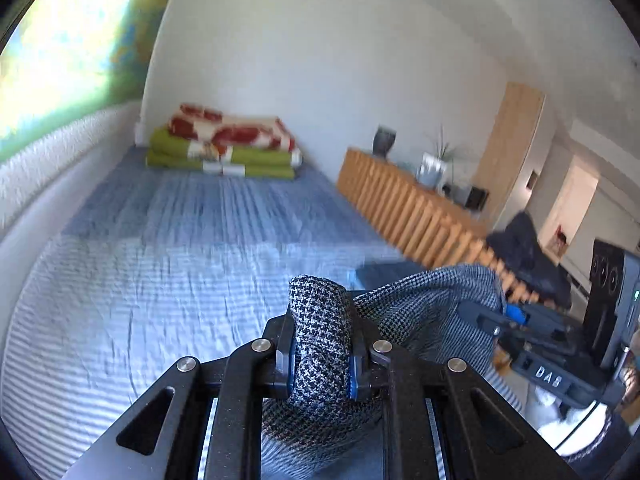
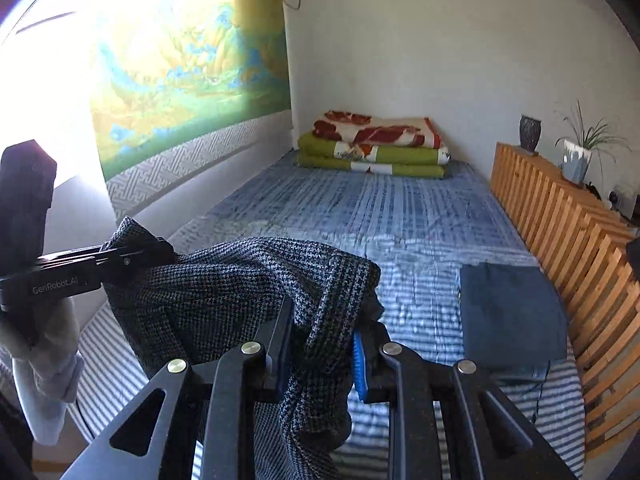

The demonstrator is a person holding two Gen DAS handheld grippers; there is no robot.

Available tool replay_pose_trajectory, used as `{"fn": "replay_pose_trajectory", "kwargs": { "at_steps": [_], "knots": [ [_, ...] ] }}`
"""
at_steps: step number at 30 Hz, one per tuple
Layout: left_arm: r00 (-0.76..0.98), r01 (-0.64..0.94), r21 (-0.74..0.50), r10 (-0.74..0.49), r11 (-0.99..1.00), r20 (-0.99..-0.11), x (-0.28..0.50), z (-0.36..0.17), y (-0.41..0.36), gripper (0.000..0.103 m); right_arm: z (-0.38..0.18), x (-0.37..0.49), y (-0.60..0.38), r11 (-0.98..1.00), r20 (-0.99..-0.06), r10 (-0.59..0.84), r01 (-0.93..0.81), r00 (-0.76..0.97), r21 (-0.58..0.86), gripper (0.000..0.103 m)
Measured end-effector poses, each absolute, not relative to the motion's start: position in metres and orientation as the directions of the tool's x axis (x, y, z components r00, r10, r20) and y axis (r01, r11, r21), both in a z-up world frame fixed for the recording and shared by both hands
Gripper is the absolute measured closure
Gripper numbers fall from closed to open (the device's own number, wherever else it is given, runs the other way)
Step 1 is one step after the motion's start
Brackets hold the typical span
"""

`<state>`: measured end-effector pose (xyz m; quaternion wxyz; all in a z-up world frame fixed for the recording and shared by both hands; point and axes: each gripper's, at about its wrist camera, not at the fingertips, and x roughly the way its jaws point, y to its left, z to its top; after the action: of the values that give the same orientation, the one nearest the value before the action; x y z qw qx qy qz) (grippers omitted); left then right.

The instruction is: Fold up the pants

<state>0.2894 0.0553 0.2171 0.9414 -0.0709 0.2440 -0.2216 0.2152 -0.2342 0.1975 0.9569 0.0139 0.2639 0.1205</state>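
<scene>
Pants [image 2: 240, 280]: grey houndstooth cloth, lifted above the striped bed [image 2: 400, 216], strung sideways between both grippers, the rest hanging down.
Left gripper [image 1: 322, 360]: narrowly parted, clamping a bunched fold.
Right gripper [image 2: 320, 348]: pinching the other edge.
Folded blue garment [image 2: 512, 312]: on the bed at 3 o'clock.

**Black Grippers, Blue Pads, Silver Rivets**

Both handheld tools are matte black, with slotted linkage arms pinned by round silver rivets. The left gripper [image 1: 322, 360] has blue-edged pads, and its side reads "GenRobot.AI" in white. The right gripper [image 2: 320, 354] has a ribbed blue pad and a "DAS" label. A pale grey sleeve [image 2: 48, 380] hangs nearby.
</scene>
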Motion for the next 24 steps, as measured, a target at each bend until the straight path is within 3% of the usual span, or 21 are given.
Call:
{"fn": "replay_pose_trajectory", "kwargs": {
  "at_steps": [4, 7, 11, 14, 16, 19, 24],
  "knots": [
    [0.822, 0.437, -0.196, -0.478, 0.878, -0.311, 0.250, 0.264, 0.073, 0.086, 0.241, 0.198, -0.229, 0.964, -0.406, 0.264, -0.241, 0.875, 0.108, 0.082],
    [0.803, 0.474, -0.170, -0.503, 0.864, -0.320, 0.205, 0.242, 0.083, 0.086, 0.231, 0.158, -0.222, 0.954, -0.401, 0.298, -0.276, 0.866, 0.113, 0.082],
    [0.746, 0.453, -0.220, -0.502, 0.864, -0.437, 0.130, 0.135, 0.093, 0.086, 0.143, 0.097, -0.211, 0.937, -0.527, 0.338, -0.329, 0.780, 0.113, 0.080],
    [0.655, 0.380, -0.360, -0.522, 0.852, -0.546, 0.073, 0.025, 0.097, 0.089, 0.044, 0.053, -0.208, 0.899, -0.725, 0.401, -0.392, 0.560, 0.195, 0.076],
    [0.590, 0.332, -0.390, -0.511, 0.859, -0.624, 0.044, -0.036, 0.089, 0.092, -0.010, 0.031, -0.218, 0.896, -0.812, 0.404, -0.362, 0.420, 0.258, 0.076],
    [0.524, 0.293, -0.369, -0.471, 0.882, -0.709, 0.016, -0.095, 0.072, 0.093, -0.048, 0.015, -0.244, 0.893, -0.848, 0.419, -0.319, 0.326, 0.319, 0.076],
    [0.511, 0.289, -0.383, -0.480, 0.877, -0.713, 0.008, -0.115, 0.059, 0.093, -0.024, 0.028, -0.262, 0.901, -0.829, 0.406, -0.318, 0.385, 0.294, 0.073]
  ]
}}
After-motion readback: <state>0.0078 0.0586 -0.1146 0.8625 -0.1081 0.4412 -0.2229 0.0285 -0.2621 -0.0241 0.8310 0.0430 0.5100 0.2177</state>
